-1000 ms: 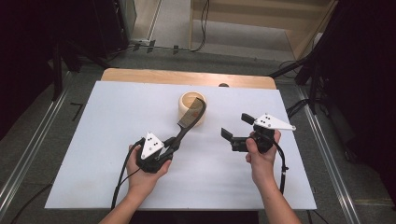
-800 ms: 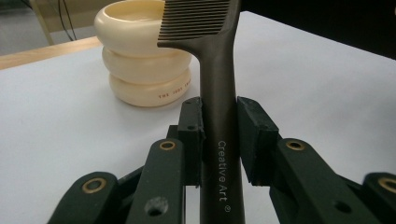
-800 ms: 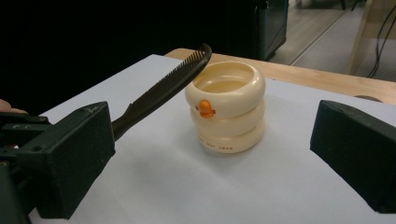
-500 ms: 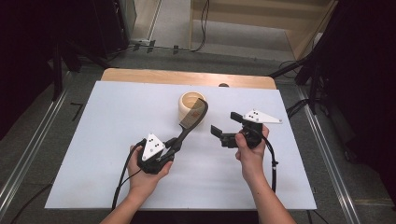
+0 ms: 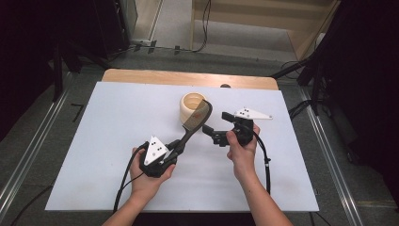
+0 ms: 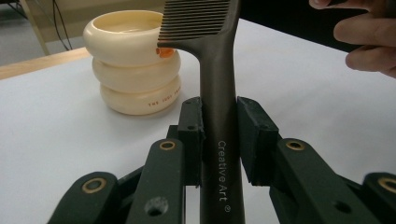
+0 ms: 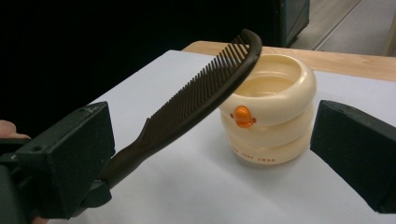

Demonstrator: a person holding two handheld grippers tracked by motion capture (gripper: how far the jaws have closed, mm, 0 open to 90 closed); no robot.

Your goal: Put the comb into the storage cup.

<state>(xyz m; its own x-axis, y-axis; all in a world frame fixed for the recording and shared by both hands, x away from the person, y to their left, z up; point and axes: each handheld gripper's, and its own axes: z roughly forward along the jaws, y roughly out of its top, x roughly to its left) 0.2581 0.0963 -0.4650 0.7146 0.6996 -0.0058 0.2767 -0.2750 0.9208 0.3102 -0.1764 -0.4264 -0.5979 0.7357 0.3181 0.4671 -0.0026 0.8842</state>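
Comb point(image 5: 195, 123) handle sits clamped in my left gripper point(image 6: 219, 135), teeth angled over the cream cup point(image 5: 193, 108). I judge it light, stiff and slick; my right gripper point(image 5: 218, 128), jaws wide and empty, should take the bare handle.

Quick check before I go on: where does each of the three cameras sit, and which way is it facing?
High view: above the person's side, facing forward and down on the white table; both forearms, left gripper, right gripper.
Left gripper view: on the left gripper, looking along its fingers, shut on the comb; fingertips of the person's other hand at upper right.
Right gripper view: on the right gripper, open, facing the cream holder.
Shared: all three show comb and holder.
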